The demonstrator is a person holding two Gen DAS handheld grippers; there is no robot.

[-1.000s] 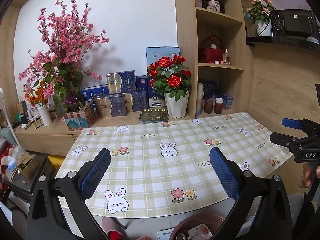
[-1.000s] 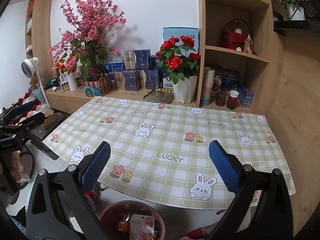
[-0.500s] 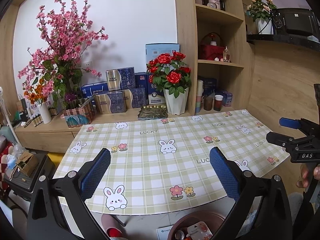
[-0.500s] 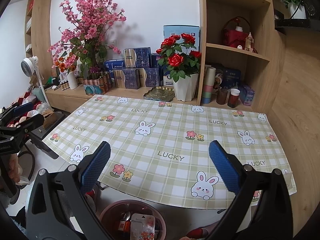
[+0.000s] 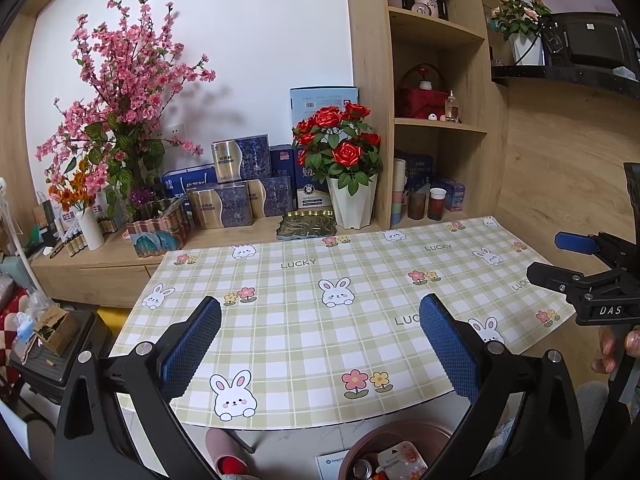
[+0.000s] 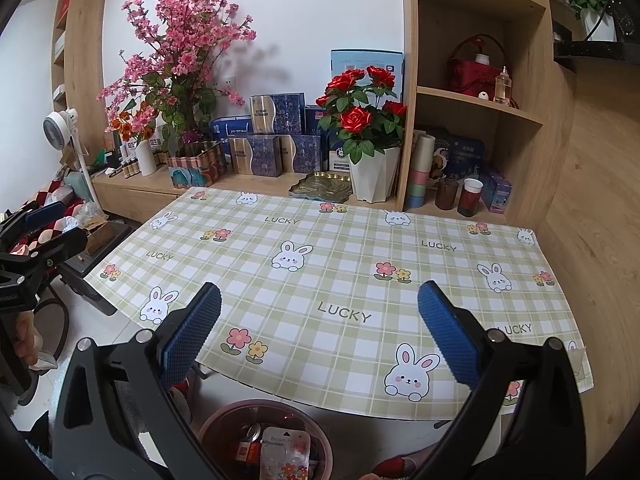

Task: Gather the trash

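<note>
A brown round bin [image 6: 218, 426] stands on the floor below the table's front edge, with a can and a clear snack packet [image 6: 284, 454] inside; the bin [image 5: 404, 438] also shows at the bottom of the left wrist view. My left gripper [image 5: 320, 344] is open above the table's near edge, nothing between its blue pads. My right gripper [image 6: 320, 340] is open too, over the front edge above the bin. Each gripper appears in the other's view: the right gripper [image 5: 560, 256] at far right, the left gripper [image 6: 44, 224] at far left.
The table [image 6: 344, 256] wears a green checked cloth with rabbits. Behind it a wooden ledge carries a rose pot [image 6: 372, 176], boxes [image 6: 256, 156], a metal tray [image 6: 320, 188] and cups [image 6: 468, 198]. A fan [image 6: 60, 128] and clutter stand left. A red-toed slipper [image 5: 224, 454] rests underneath.
Both grippers have risen and drawn back slightly, so the table sits a little lower and further in both views. Both stay open.
</note>
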